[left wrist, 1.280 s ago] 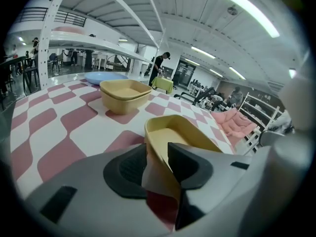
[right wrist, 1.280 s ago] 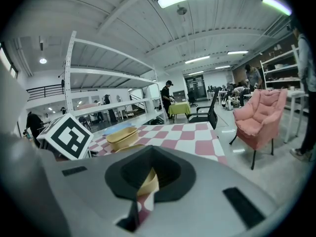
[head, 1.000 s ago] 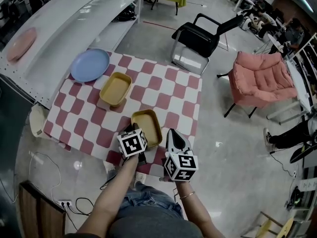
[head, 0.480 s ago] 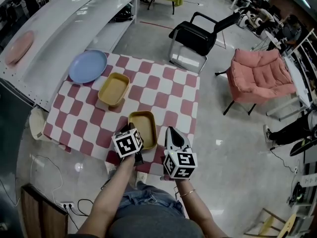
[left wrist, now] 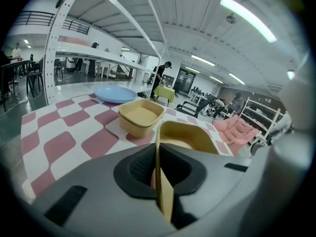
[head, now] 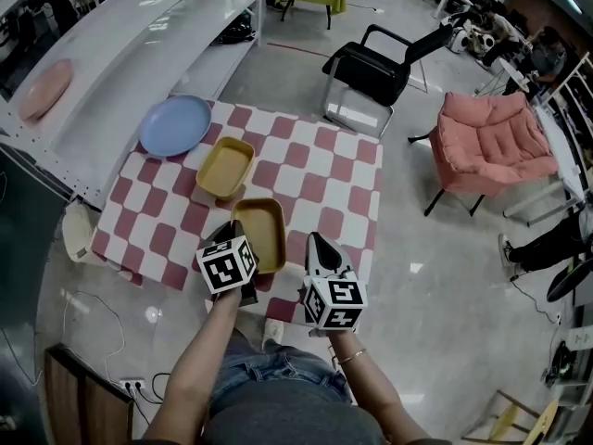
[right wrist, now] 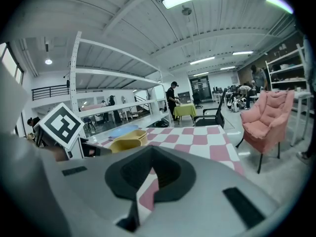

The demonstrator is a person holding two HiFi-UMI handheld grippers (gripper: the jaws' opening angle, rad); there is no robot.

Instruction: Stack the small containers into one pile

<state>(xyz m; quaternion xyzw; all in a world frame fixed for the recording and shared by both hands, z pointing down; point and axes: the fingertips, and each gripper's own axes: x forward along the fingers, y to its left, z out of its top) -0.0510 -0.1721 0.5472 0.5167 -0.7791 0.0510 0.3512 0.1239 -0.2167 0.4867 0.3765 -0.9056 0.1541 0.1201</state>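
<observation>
Plate, blue, on far-left corner of checkered table; right half bare. Left gripper tilted down, jaws just closed onto rim of near yellow container, close before far yellow container. Right gripper alongside, near front edge, jaws nearly together, empty.

left gripper jaws just closed on the container wall; right gripper alongside, jaws together, empty.

No legible text or numbers; only coded square markers on the left cube and right cube.
</observation>
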